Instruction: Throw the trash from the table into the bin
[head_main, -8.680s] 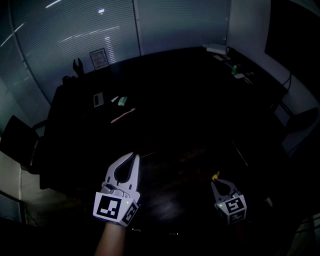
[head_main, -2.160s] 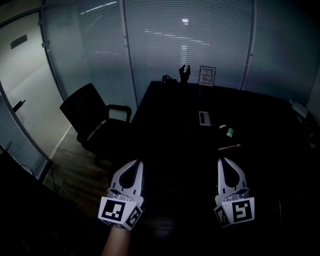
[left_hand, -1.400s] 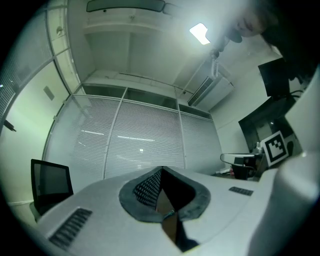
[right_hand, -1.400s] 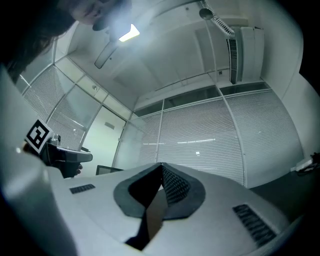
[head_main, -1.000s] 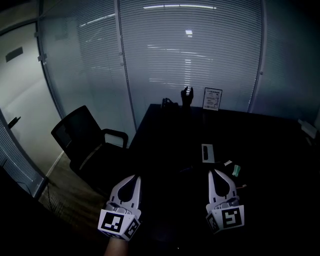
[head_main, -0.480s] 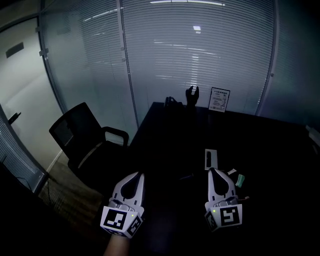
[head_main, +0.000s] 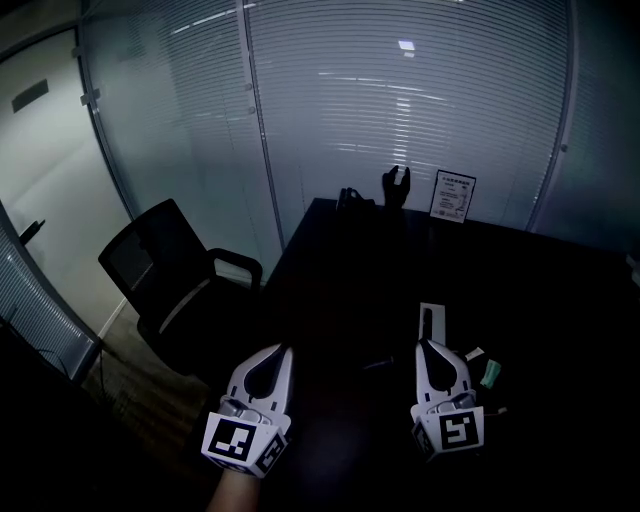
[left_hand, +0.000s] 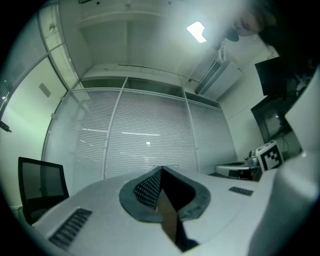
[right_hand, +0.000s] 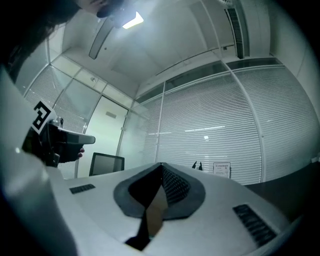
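Left gripper (head_main: 284, 350), right gripper (head_main: 426, 345): both jaws together, empty, above dark table (head_main: 560, 290). Trash: 2 scraps, green (head_main: 490, 374) and white (head_main: 473, 353), just right of right gripper; bin not in view. Risks: closed jaws may push scraps away; dimness hides edges. Nearby: flat white device (head_main: 430, 320), chair (head_main: 165, 280), framed notice (head_main: 453, 196).

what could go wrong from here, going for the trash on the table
1. The room is dim and the table is black. The small green scrap and white scrap are hard to see, so a grab may miss.
2. The right claw is shut. Unless it opens first, it may just push the scraps.
3. The pale flat device lies close by and might get taken as trash.
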